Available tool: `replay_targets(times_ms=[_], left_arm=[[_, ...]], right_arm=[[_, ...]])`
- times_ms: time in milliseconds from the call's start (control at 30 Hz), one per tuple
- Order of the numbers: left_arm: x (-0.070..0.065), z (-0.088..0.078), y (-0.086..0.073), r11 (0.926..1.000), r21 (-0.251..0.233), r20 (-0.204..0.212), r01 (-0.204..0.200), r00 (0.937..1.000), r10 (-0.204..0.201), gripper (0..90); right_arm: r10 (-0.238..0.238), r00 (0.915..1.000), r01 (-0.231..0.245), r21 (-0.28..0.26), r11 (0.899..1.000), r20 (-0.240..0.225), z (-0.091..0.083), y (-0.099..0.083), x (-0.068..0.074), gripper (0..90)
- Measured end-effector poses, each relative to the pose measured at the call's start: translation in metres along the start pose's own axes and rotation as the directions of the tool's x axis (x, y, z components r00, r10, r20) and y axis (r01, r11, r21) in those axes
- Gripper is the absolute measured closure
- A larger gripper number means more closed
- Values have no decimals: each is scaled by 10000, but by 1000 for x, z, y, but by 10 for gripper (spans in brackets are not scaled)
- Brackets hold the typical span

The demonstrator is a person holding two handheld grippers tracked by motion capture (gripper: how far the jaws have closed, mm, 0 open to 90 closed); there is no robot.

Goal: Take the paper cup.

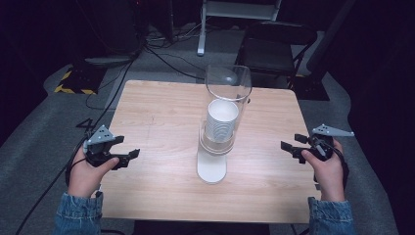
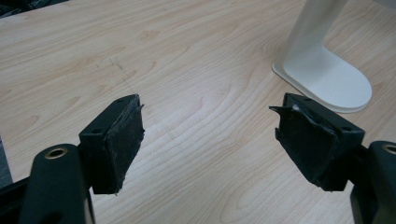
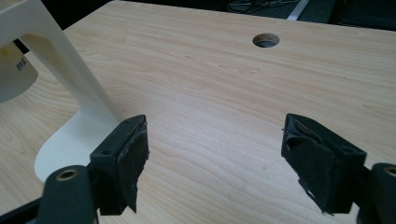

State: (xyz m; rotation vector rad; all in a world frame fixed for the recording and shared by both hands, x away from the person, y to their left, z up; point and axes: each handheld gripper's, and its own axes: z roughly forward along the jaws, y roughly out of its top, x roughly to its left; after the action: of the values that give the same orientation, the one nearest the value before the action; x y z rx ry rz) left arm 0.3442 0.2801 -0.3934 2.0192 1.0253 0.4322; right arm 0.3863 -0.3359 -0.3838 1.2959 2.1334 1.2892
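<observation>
A cup dispenser stands at the middle of the wooden table (image 1: 161,117): a clear tube (image 1: 228,83) over a stack of white paper cups (image 1: 221,120), on a white stand with a flat base (image 1: 212,169). My left gripper (image 1: 128,157) hovers near the table's left edge, jaws open with nothing between them. My right gripper (image 1: 289,147) hovers near the right edge, also open and empty. In the left gripper view the white base (image 2: 327,77) lies ahead to the right. In the right gripper view the stand's leg (image 3: 60,56) and a cup (image 3: 14,70) sit at the left.
A round cable hole (image 3: 265,40) is cut in the table's far side in the right gripper view. Beyond the table are a dark chair (image 1: 274,49), floor cables (image 1: 161,54) and a white stand foot (image 1: 201,29). Denim sleeves (image 1: 78,213) enter from below.
</observation>
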Motion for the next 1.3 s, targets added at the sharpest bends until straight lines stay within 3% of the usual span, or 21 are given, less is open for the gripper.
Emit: replay_targets(times_ms=[167, 567, 1033, 1300], left_arm=[[-2, 1, 1, 9998, 94, 44, -160, 9999, 160, 220], [-2, -1, -1, 9999, 71, -66, 89, 9999, -89, 202], [-3, -2, -1, 9997, 180, 42, -139, 9999, 139, 194], [-4, 0, -3, 9994, 277, 140, -192, 9997, 188, 181]], right_arm=[[42, 10000, -41, -50, 10000, 54, -1, 0, 0, 227], [-325, 9995, 326, -364, 9988, 33, 1, 4, 10, 195], [-903, 9929, 877, -362, 9955, -779, 16, 12, 38, 193], [-1167, 9822, 1132, -316, 9931, -1470, 32, 13, 55, 188]])
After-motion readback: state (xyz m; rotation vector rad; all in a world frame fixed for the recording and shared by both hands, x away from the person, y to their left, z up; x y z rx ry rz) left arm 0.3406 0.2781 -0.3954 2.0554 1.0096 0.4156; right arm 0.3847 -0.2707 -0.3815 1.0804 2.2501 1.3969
